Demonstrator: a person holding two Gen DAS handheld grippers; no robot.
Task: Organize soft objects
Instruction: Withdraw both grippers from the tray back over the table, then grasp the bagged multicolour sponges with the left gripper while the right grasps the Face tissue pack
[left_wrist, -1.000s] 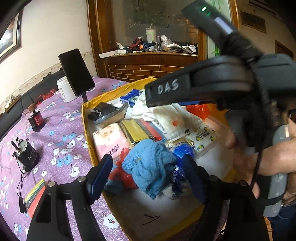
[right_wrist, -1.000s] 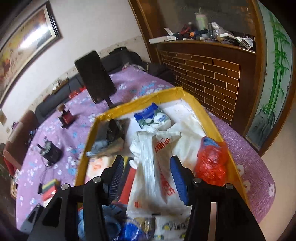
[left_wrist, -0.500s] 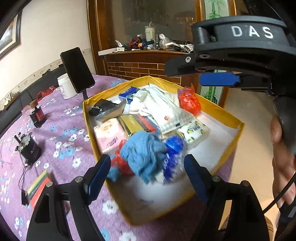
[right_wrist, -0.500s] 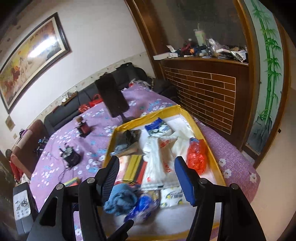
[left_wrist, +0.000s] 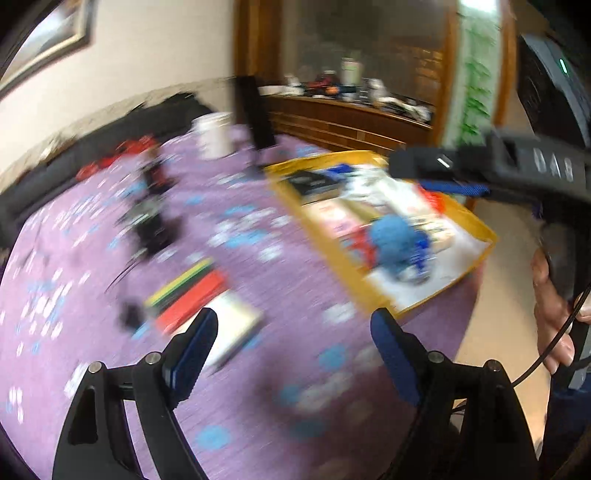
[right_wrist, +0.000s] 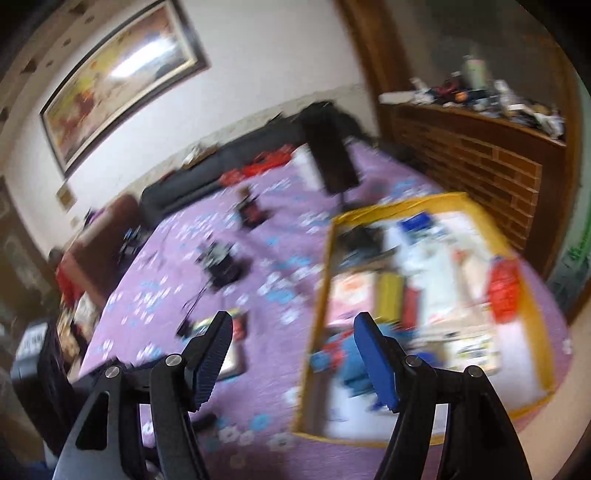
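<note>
A yellow-rimmed tray (left_wrist: 484, 230) (right_wrist: 317, 306) sits on the purple flowered tablecloth, holding a blue fuzzy cloth (left_wrist: 393, 240) (right_wrist: 349, 360), a red bag (right_wrist: 504, 291), white packets (right_wrist: 439, 258) and other soft items. Both views are motion-blurred. My left gripper (left_wrist: 293, 347) is open and empty, held well back from the tray above the tablecloth. My right gripper (right_wrist: 295, 349) is open and empty, above the tray's left rim. The right gripper also shows at the right edge of the left wrist view (left_wrist: 454, 186).
On the tablecloth (left_wrist: 110, 350) left of the tray lie a red and yellow flat pack (left_wrist: 188, 291), small black devices (left_wrist: 151, 221) (right_wrist: 221, 262), a white jar (left_wrist: 214, 136) and a black phone on a stand (right_wrist: 332, 155). A brick-fronted counter (right_wrist: 480, 162) stands behind.
Both grippers pulled back and swung left, away from the tray; it now appears smaller and further right. Both stayed open and empty.
</note>
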